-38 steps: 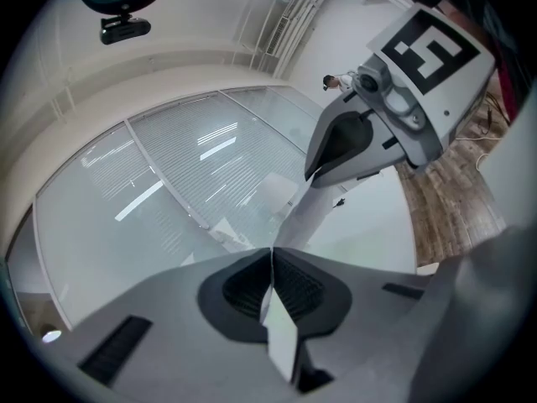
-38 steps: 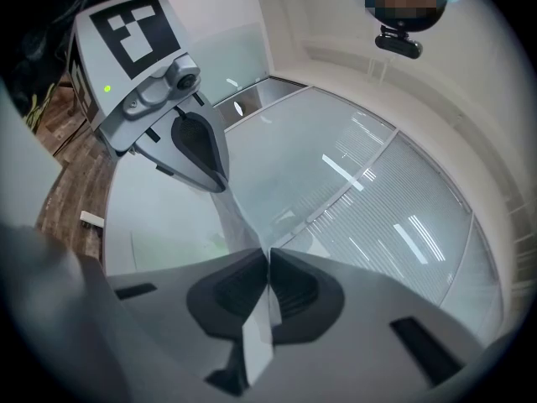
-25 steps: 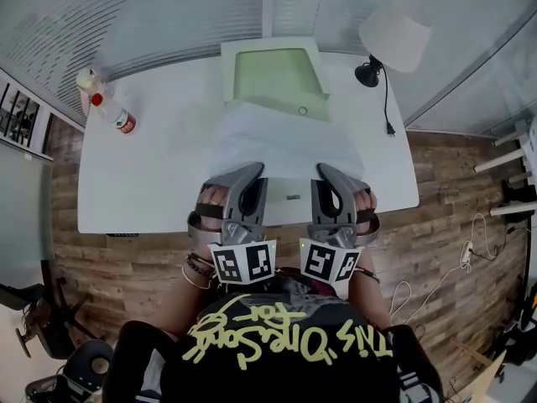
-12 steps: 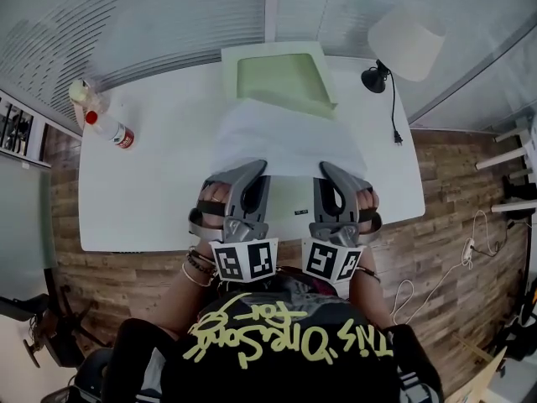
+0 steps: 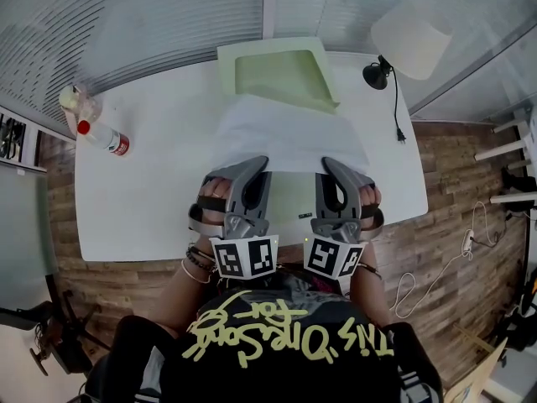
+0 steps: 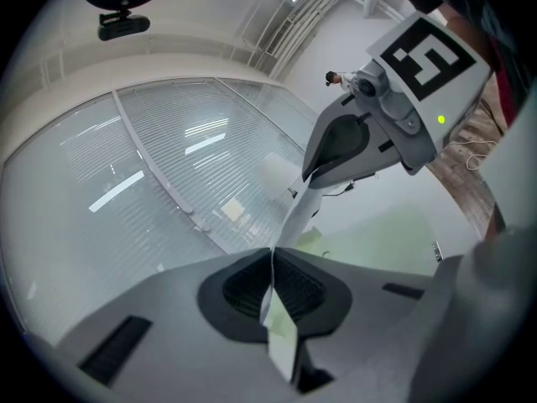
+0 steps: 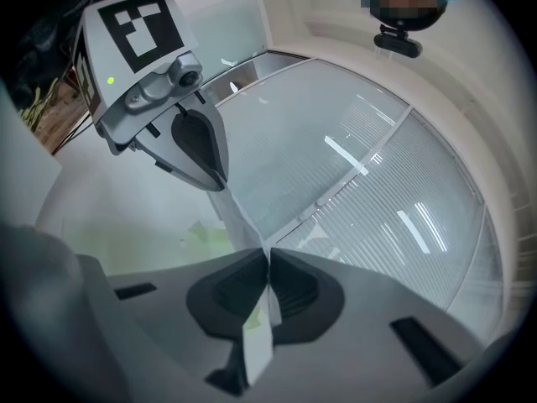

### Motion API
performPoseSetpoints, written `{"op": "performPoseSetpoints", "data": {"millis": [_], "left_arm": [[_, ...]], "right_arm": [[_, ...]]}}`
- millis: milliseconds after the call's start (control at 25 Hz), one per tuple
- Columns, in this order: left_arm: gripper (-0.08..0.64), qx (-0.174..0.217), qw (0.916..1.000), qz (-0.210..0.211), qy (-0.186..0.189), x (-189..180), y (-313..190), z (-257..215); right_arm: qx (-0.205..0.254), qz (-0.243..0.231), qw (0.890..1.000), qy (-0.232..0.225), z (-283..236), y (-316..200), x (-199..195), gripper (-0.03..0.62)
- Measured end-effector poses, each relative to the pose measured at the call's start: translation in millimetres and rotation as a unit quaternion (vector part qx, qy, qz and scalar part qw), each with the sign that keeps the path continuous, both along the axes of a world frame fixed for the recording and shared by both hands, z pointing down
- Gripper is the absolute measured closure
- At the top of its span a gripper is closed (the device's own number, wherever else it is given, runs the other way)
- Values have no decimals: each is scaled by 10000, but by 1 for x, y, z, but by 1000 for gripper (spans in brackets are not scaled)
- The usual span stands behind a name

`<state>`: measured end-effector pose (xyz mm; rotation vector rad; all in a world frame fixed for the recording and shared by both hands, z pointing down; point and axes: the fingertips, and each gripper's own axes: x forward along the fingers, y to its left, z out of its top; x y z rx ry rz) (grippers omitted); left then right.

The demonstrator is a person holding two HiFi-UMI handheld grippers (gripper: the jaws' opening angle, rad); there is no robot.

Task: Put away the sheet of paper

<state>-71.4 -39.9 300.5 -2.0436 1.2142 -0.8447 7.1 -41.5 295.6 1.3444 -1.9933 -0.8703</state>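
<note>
A white sheet of paper [image 5: 285, 133] is stretched over the white table [image 5: 143, 191], and its far edge overlaps the near end of a pale green folder [image 5: 273, 72]. My left gripper [image 5: 254, 164] is shut on the sheet's near left corner and my right gripper [image 5: 332, 166] on its near right corner. In the left gripper view the jaws [image 6: 270, 265] pinch the paper's edge [image 6: 294, 212], which runs across to the right gripper [image 6: 348, 145]. The right gripper view shows the same grip [image 7: 267, 263], with the left gripper [image 7: 193, 141] opposite.
A black-based lamp with a white shade [image 5: 411, 36] stands at the table's far right, its cord trailing to the edge. A red-capped bottle [image 5: 102, 137] lies at the far left. A small dark item [image 5: 304, 215] rests near the front edge. Glass walls surround the table.
Both grippers have carried the sheet's near edge a little further over the table, toward the green folder. Both stay shut on the paper.
</note>
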Motion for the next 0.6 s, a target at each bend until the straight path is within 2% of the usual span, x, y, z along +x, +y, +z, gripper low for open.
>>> {"op": "performPoseSetpoints", "data": {"millis": [360,600], "left_arm": [[551,-76,10000,-14,25,8,-7,4],[551,-145,9995,-269,-29,17,-21,11]], "right_arm": [[-79,-85,9999,85,4,-9,8,581],[-189,-359,9991,79,15,-24,17,581]]}}
